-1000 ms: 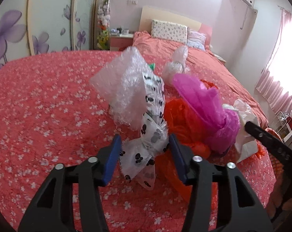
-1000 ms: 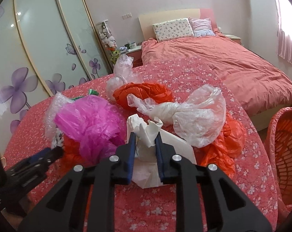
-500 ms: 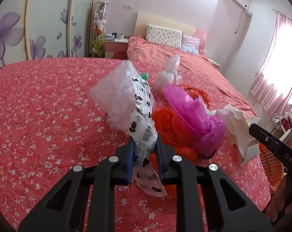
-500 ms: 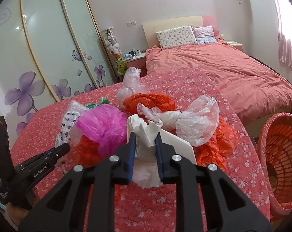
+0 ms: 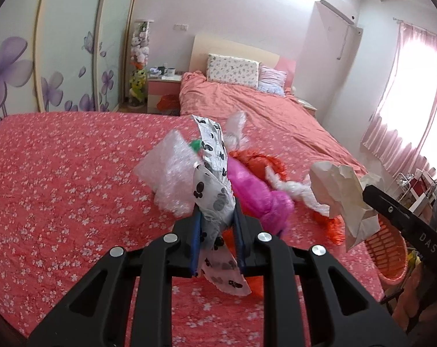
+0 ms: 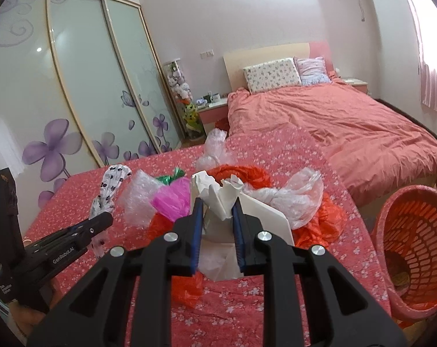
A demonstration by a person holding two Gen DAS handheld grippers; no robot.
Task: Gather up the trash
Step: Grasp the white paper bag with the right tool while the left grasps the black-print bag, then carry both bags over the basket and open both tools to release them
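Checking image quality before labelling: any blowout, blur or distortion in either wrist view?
Left wrist: window blown out at right, ceiling overexposed, wardrobe lines bowed by fisheye, black vignette corners. Right wrist: window glare at upper right, same bowing on wardrobe; both sharp, no motion blur.

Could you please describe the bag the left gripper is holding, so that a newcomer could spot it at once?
Start at the red floral bedspread in the foreground, with its heap of crumpled bags. At the heap's left edge, the left gripper is shut on a white bag with black spots, lifted beside clear bubble wrap. It alone is patterned; the magenta bag and orange bag are plain.
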